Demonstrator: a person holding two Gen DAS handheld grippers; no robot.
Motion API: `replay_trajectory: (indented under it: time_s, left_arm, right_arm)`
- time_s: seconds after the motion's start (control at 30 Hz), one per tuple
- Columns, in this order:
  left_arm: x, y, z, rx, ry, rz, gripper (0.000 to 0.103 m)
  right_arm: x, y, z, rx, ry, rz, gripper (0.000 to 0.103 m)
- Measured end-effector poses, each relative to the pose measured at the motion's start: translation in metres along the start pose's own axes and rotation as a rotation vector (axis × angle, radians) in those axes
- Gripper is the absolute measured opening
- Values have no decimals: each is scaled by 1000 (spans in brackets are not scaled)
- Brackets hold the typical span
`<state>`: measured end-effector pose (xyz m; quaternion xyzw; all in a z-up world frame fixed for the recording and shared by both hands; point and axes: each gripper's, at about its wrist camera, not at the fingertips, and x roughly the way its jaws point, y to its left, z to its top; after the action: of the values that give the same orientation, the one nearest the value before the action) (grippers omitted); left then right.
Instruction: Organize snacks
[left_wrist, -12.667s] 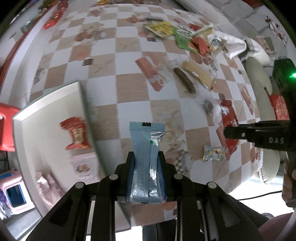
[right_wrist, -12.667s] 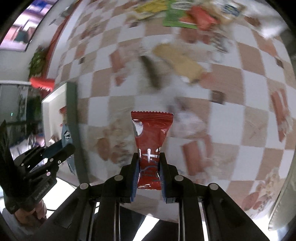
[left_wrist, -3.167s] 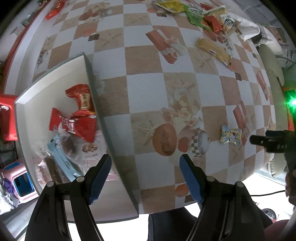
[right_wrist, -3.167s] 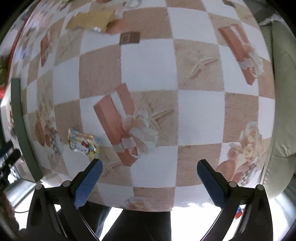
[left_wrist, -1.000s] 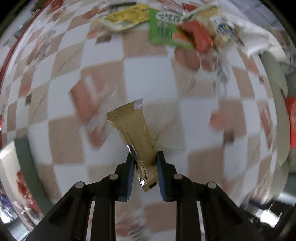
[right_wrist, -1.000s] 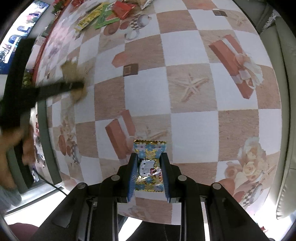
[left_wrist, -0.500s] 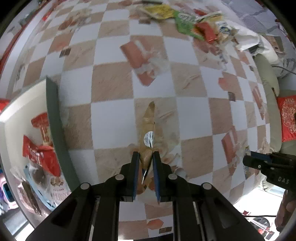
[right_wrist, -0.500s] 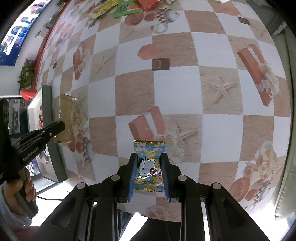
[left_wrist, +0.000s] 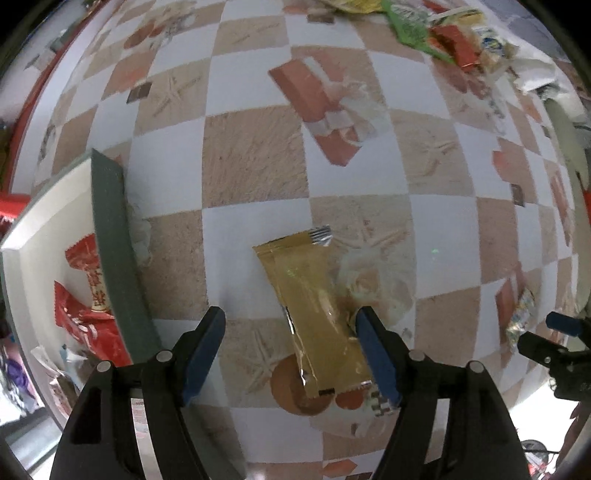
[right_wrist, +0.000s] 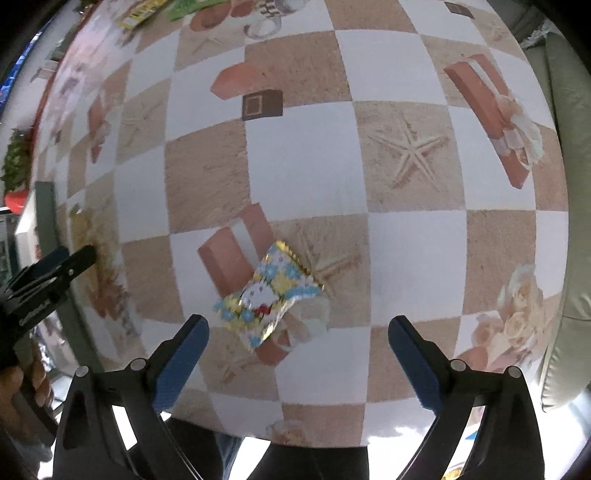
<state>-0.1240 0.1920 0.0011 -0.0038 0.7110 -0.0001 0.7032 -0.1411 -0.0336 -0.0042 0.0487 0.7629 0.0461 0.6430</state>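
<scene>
Left wrist view: the left gripper (left_wrist: 291, 341) has just let go; its jaws are opening around the gold snack bar (left_wrist: 314, 314), now free on the tablecloth (left_wrist: 255, 162), right of the tray (left_wrist: 110, 236).

Right wrist view: the right gripper (right_wrist: 299, 345) is likewise opening; the cartoon candy packet (right_wrist: 267, 295) has dropped just ahead. Neither reached the tray.

Left wrist cam: you look almost straight down past the left tongs (left_wrist: 290, 356), close over the worktop (left_wrist: 255, 158) | Right wrist cam: same steep downward look past the right tongs (right_wrist: 299, 360), close | Shared: checkered near edge; each view catches the other tongs at its side; gold packet (left_wrist: 314, 314) in both.
</scene>
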Motion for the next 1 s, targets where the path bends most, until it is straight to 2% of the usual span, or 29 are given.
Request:
replay_trajectory:
  time_s: [0.03, 0.07, 0.23, 0.43, 0.57, 0.63, 0.67, 0.7, 0.73, 0.77, 0.8, 0.83, 0.87, 0.9, 1.0]
  left_arm:
    - [3, 0, 1, -6, 7, -1, 77]
    - [4, -1, 1, -4, 3, 4, 79]
    - [5, -2, -3, 4, -8, 6, 84]
    - [8, -4, 2, 1, -6, 6, 84]
    - [11, 3, 5, 7, -5, 5, 84]
    - [15, 2, 5, 4, -2, 4, 83]
    - [15, 1, 4, 4, -1, 0, 82]
    - [9, 1, -3, 7, -3, -2, 77]
    - [4, -1, -4, 17, -13, -2, 64]
    - [-1, -3, -5, 32, -26, -2, 56]
    - [-5, -5, -6, 51, -33, -5, 35]
    - [-7, -6, -6, 69, -32, -8, 24]
    - [-7, -6, -5, 72, -27, -29, 24]
    - [-7, -4, -5, 64, -23, -54, 24]
    - [-14, 1, -7, 47, -33, -70, 24]
  right_arm:
    - [6, 0, 3, 5, 10, -15, 98]
    - [9, 1, 4, 7, 15, -28, 103]
    - [17, 6, 11, 59, 32, -118, 103]
    - [14, -2, 10, 171, -33, -98, 103]
    - [20, -2, 18, 146, 61, -90, 103]
    - [19, 1, 20, 148, 60, -70, 103]
    - [18, 3, 19, 138, 53, -74, 99]
    - [16, 5, 18, 127, 46, -88, 91]
    - [13, 9, 15, 101, 29, -104, 86]
    - [10, 13, 14, 79, 16, -112, 71]
    - [6, 17, 12, 47, -2, -119, 47]
    - [2, 22, 11, 3, -20, -127, 31]
    - [0, 25, 9, -24, -21, -120, 26]
    - [1, 26, 8, -39, -10, -102, 26]
    - [-3, 21, 7, -27, -8, -23, 26]
